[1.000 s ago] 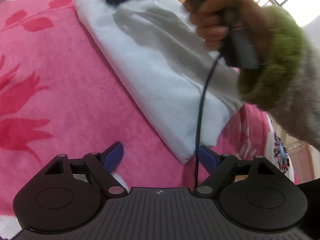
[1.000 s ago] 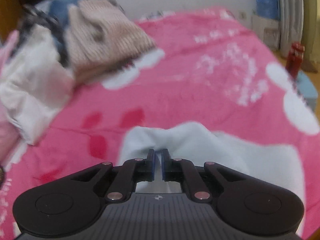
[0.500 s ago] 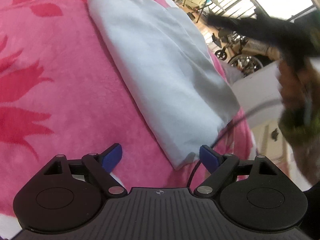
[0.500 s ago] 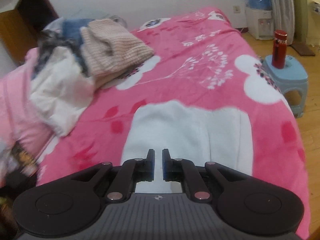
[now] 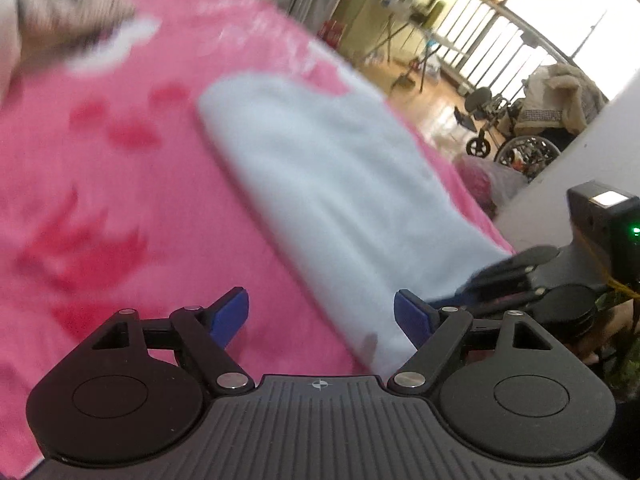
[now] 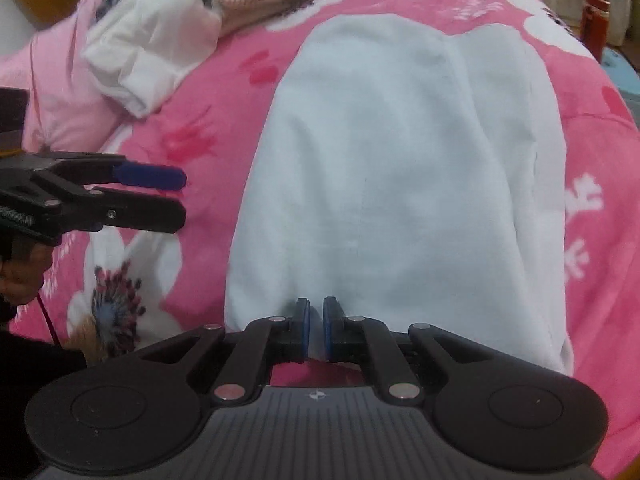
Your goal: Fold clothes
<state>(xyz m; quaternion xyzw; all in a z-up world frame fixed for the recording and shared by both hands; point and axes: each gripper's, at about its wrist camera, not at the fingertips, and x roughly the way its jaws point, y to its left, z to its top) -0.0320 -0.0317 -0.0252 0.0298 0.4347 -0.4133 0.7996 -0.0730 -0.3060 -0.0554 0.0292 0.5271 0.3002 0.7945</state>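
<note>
While its two blue pads stand nearly touching, the right claw [image 6: 316,328] sits at the near hem of a pale garment [image 6: 400,168]; a sliver of white cloth seems to show in the slit between them, so it looks to be pinching that edge, though the pictures leave this slightly unsure. A grip at the hem would suit lifting this end and carrying it over the far end for another fold. Off to that claw's left, the left claw [image 5: 322,318] hovers over the pink bed [image 5: 120,208] with its jaws wide apart and nothing between them; its right pad is just beside the garment's near corner, likely placed to take that corner or steady it. The garment itself is whitish-blue, soft and fleecy, already doubled into a long strip with rounded far end, lying flat along the bed cover with a lengthwise crease down its right part. Beyond it, at the head of the bed, lies a heap of other clothes [image 6: 168,36], white and beige knit among them, not yet sorted.
</note>
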